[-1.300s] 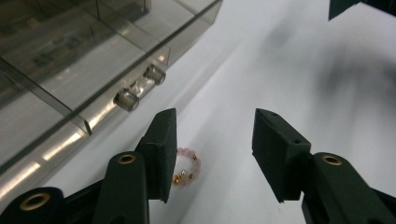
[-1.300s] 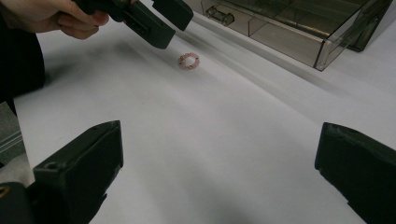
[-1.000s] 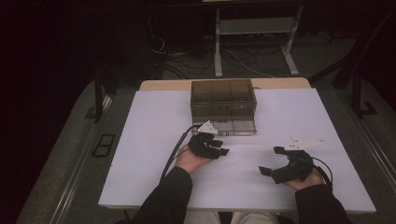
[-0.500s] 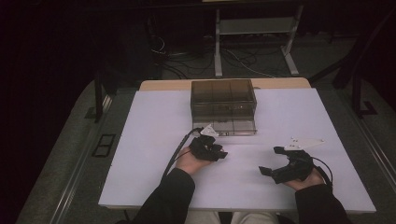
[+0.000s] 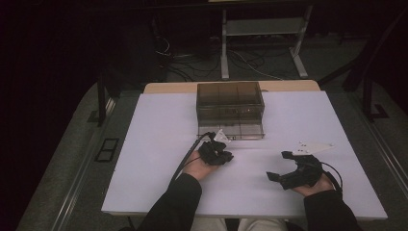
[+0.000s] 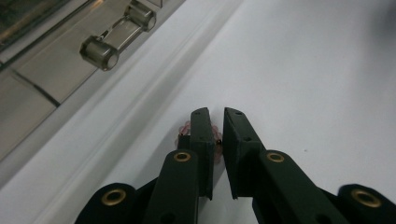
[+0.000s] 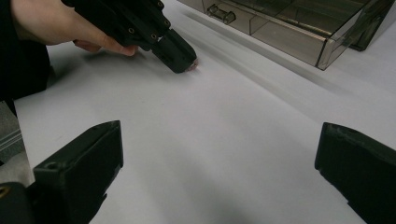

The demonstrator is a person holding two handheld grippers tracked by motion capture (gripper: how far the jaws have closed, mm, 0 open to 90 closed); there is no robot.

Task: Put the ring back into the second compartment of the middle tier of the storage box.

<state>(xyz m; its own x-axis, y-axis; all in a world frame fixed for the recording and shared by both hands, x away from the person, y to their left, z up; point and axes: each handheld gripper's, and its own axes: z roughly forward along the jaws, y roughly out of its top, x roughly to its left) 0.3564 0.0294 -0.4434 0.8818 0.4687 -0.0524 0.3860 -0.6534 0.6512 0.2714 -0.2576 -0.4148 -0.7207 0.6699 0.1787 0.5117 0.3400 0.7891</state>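
Your left gripper is pinching a small pink thing down at the white table; its jaws have just been closing, and the pink thing is sitting between them at the tips. It is looking pale, translucent pink with a lumpy, beaded outline, and a tiny dark speck is showing on its edge by the narrow gap between the pads. Most of it is hiding behind the left jaw, so you cannot tell its full shape. In the right gripper view it is peeking out as a faint pink dot under the tip of the left gripper, touching the tabletop. It is lying just in front of the smoky clear plastic drawer box, near its drawer handle. Your right gripper is resting well apart to the right, its jaws standing wide with nothing between them.
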